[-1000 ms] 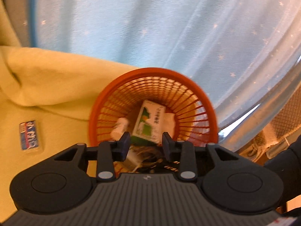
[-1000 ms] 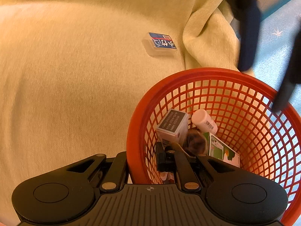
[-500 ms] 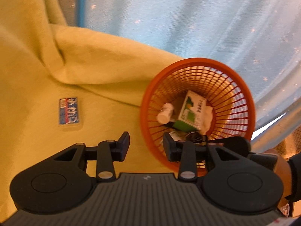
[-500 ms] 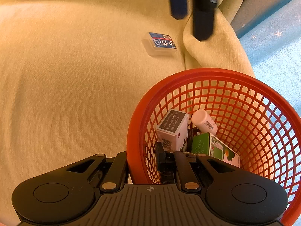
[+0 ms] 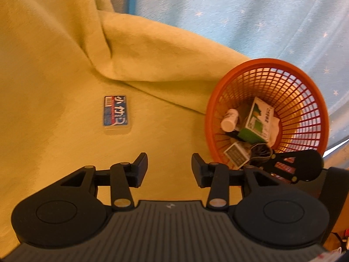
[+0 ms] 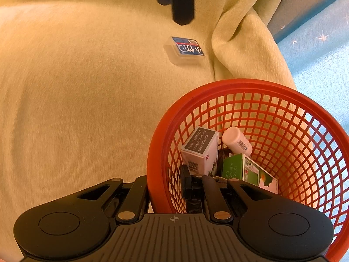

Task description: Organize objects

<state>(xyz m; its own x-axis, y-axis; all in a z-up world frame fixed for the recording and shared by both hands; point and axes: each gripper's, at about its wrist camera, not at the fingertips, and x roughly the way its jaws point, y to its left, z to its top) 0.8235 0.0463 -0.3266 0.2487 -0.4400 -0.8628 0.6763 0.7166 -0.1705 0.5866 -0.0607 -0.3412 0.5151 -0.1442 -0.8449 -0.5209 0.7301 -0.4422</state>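
Basket [image 6: 257,87] rim is what I am pinching with my right gripper [image 6: 164,185]: one finger sits outside the orange wall and the other inside, clamped narrow on the mesh, I judge so the light plastic stays put on the soft yellow blanket [image 5: 54,54] while the other hand works. Inside it a grey-topped box [image 6: 199,146], a white bottle [image 6: 236,140] and a green carton [image 6: 246,170] are lying loosely against one another, with something dark beneath that I cannot make out. I am hovering my left gripper [image 5: 169,168] above the blanket with its jaws spread wide and nothing between them, pointing toward the last loose item, a small clear case with a blue label [image 5: 115,114]. That case is lying flat on the blanket, well apart from the basket and just short of a raised fold in the fabric. Most of the sorting looks done to me; this case seems to be the remaining pick.
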